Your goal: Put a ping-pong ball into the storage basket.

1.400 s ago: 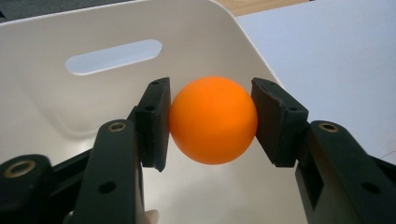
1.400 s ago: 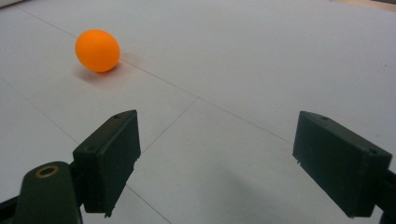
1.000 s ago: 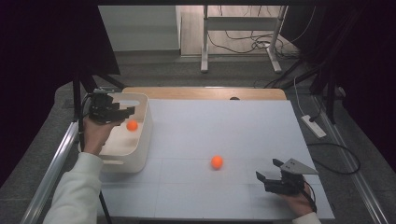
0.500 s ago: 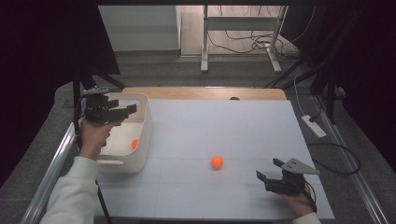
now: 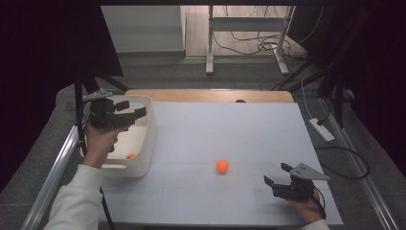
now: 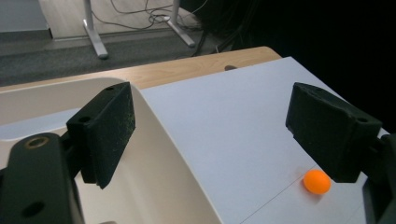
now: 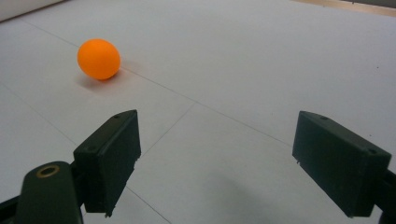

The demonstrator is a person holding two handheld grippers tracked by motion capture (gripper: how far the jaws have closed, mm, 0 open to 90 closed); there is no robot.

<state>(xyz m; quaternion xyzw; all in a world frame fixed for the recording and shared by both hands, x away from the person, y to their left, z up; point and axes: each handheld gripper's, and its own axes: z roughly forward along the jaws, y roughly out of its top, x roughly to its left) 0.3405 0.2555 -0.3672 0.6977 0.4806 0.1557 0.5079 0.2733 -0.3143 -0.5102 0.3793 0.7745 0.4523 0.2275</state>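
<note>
Left gripper (image 5: 130,109) spread wide over white bin (image 5: 147,143); right gripper (image 5: 276,174) spread, empty. One orange ball (image 5: 221,166) on table (image 5: 230,134), another ball (image 5: 130,156) in bin.

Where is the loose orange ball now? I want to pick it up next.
In the high view the orange ball lies on the white table, right of the bin, ahead-left of the right gripper.

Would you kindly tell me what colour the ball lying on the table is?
Orange. The ball shows best in the right gripper view, resting on the white table.
</note>
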